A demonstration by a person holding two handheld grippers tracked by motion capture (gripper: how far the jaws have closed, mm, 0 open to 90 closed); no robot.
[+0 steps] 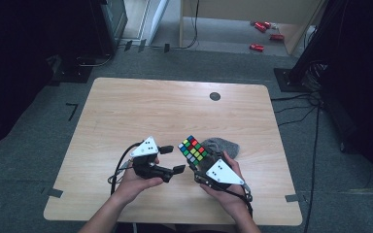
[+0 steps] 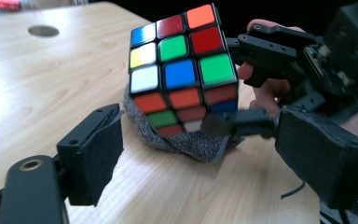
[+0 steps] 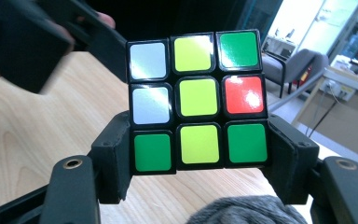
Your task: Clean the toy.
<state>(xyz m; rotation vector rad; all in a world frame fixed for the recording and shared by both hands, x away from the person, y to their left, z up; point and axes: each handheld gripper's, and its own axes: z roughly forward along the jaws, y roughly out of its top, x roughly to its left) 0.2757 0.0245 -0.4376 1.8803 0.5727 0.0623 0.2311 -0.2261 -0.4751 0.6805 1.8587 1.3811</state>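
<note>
Right gripper (image 3: 199, 163) clamps the Rubik's cube (image 3: 198, 100)'s bottom layer; left gripper (image 1: 171, 159), jaws apart at nine o'clock, should square up on a layer before twisting.

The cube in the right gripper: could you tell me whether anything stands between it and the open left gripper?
Nothing visible does. The left gripper stands open just beside the cube, which the right gripper clamps by its bottom layer. The grey cloth lies on the table under and behind the cube, not in the gap.
</note>
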